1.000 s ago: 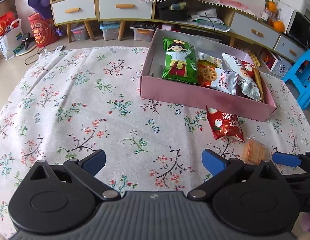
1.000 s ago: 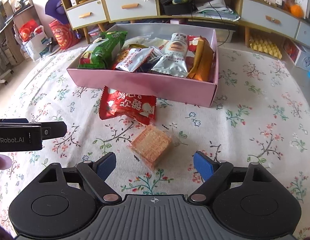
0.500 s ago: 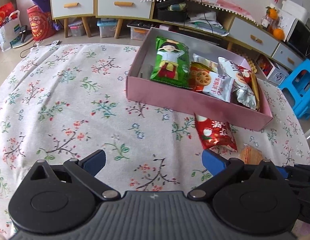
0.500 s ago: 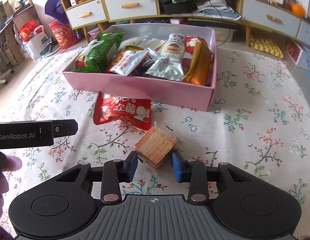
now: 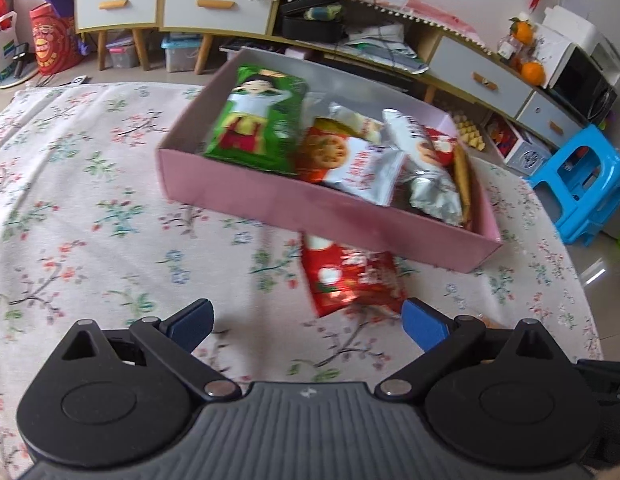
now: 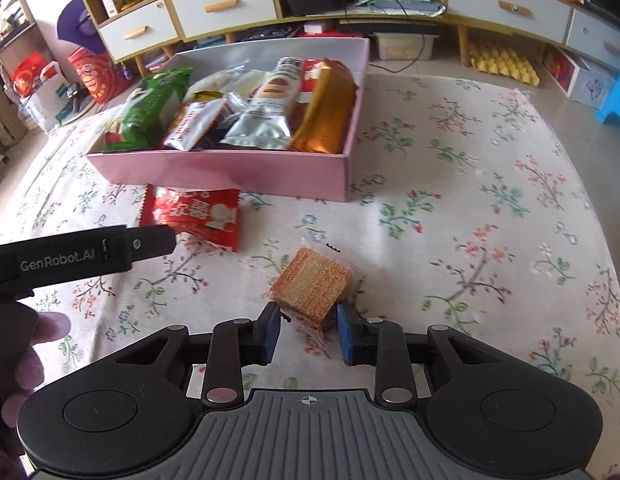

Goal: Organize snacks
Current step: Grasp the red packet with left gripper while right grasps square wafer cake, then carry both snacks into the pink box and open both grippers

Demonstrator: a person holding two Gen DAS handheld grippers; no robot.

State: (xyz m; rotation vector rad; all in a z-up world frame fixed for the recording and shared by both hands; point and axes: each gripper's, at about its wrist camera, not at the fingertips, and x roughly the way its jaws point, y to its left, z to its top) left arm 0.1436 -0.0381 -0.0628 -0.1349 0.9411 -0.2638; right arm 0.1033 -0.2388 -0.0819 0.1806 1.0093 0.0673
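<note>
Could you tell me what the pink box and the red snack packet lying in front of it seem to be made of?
The open pink rectangular box looks like matte cardboard: flat, thin walls, crisp folded corners, no shine. The red snack packet looks like glossy plastic film, possibly foil-lined: crinkled surface, bright glare and a zigzag-cut sealed edge.

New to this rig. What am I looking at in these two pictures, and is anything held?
No robot arm here: a person carries a hand-held gripper in each hand, each with a fisheye camera looking along its two blue-tipped fingers.

Left wrist view: the left hand-held gripper is open and empty, above a floral tablecloth, near a red snack packet.

Right wrist view: the right hand-held gripper is closing on a clear-wrapped wafer pack, its pads on either side of the pack's near end. The left tool shows at that picture's left edge.

A pink box behind already holds several snack bags.
</note>
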